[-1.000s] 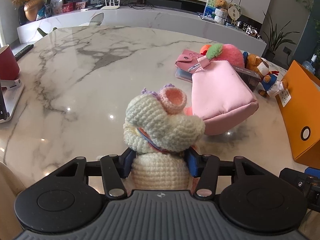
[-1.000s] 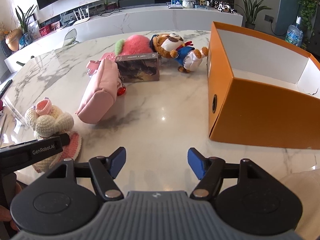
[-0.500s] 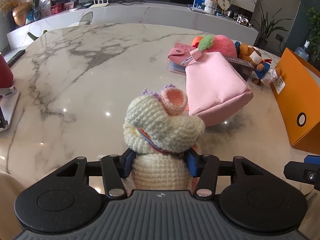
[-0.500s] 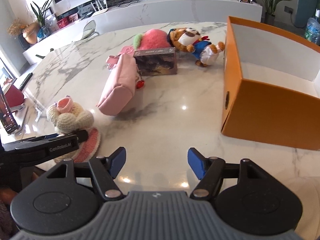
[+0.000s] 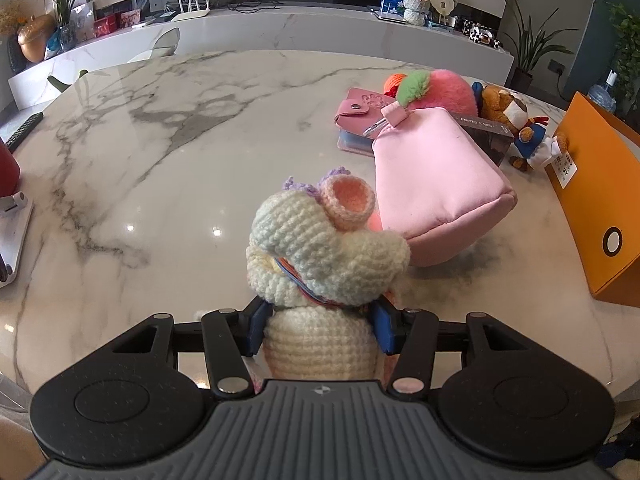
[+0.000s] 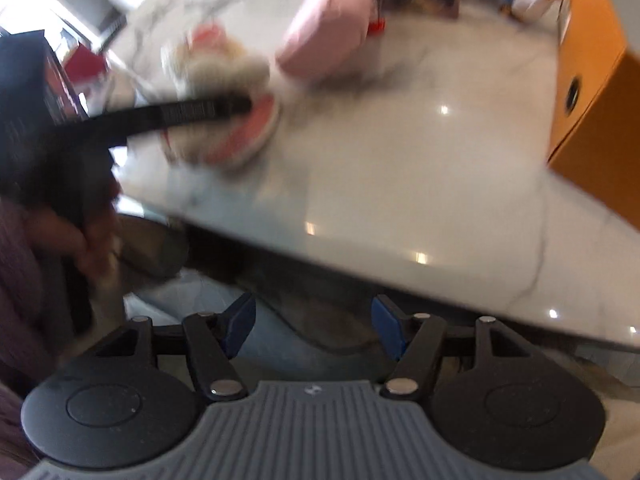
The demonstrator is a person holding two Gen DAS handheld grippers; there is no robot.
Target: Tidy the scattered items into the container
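Observation:
My left gripper [image 5: 319,330] is shut on the cream crochet doll [image 5: 320,256], its blue pads pressing the doll's body just above the marble table [image 5: 160,168]. A pink pouch [image 5: 436,184] lies right behind the doll. The orange box [image 5: 596,200] stands at the right edge. In the blurred right wrist view, my right gripper [image 6: 314,326] hangs past the table's near edge, jaws closing with nothing between them. The doll [image 6: 224,92] and the left gripper's black finger [image 6: 180,114] show at upper left, the orange box [image 6: 592,80] at right.
Behind the pouch lie a pink wallet [image 5: 362,110], a pink plush peach [image 5: 444,90], a dark card box [image 5: 486,136] and a bear toy [image 5: 520,128]. A red cup [image 5: 7,168] on a white stand sits at the left. A person's hand [image 6: 86,240] holds the left gripper.
The right gripper has tilted down and drawn back over the table's near edge, its view now blurred. The left gripper still holds the doll, rolled a little.

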